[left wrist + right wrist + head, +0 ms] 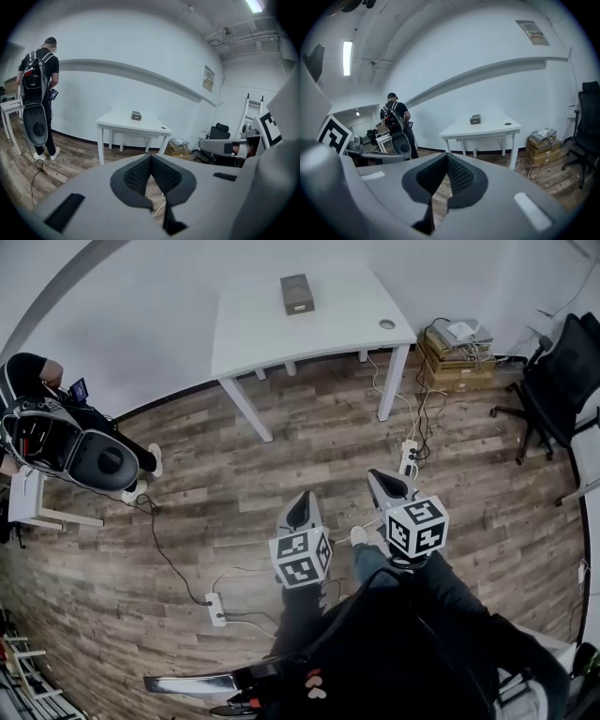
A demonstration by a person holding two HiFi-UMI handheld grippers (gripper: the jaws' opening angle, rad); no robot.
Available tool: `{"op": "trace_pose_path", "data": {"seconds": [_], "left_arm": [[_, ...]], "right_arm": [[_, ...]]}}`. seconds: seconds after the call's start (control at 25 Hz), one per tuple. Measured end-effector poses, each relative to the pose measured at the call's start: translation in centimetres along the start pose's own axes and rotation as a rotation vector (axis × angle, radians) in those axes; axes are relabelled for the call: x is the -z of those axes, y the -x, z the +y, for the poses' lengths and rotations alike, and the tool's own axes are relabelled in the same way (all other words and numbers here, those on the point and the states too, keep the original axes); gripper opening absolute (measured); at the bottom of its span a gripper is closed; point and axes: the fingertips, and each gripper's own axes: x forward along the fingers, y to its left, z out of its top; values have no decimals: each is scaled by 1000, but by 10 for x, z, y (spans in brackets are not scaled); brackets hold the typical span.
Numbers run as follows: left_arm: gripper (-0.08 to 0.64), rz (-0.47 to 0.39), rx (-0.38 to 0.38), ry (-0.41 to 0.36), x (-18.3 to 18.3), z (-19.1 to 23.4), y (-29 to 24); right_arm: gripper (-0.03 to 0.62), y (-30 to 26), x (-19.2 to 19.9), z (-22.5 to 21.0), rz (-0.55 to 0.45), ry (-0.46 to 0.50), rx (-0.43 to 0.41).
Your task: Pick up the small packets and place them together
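Left gripper [302, 509]: hand-held, over the wood-plank floor [234, 474], marker cube [301, 559] at its rear; in the left gripper view [150, 157] the two ribbed dark pads meet at their tips, jaws together, nothing between them. Right gripper [386, 483]: hand-held just beside the left one, its own marker cube [417, 527] facing up; in the right gripper view [446, 157] the jaws are likewise closed on each other and empty. White table [319, 329]: against the wall, well apart from both grippers, with a round grommet [387, 324] near its right corner. Small grey box [297, 293]: the one item on the tabletop, near the table's far edge and roughly midway along it, seen also from the left gripper [136, 115] and the right gripper [476, 119]; too small to tell whether it holds the packets. Person with a black backpack rig [42, 418]: standing at the left of the room beside a small white stand [28, 502]. Stack of cardboard boxes [457, 357]: on the floor just right of the table. Black office chair [562, 381]: at the far right. Power strips: one under the table's right leg [409, 457], one left of the grippers [217, 608], each with cable trailing over the planks
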Motion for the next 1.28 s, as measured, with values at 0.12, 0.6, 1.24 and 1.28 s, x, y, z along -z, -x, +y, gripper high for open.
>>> {"op": "trace_pose_path", "data": {"seconds": [0.12, 0.6, 1.24, 1.28], "left_arm": [[-2, -37, -5, 23, -34, 0, -34], [-2, -29, -30, 18, -99, -3, -137], [-2, 19, -18, -4, -174, 62, -273], [-2, 30, -24, -6, -180, 70, -285]], "right_arm": [[-6, -29, -26, -25, 10, 13, -19], [-6, -105, -82, -101, 6, 7, -52], [-6, -247, -140, -157, 13, -14, 17], [-6, -260, -146, -161, 16, -12, 21]]}}
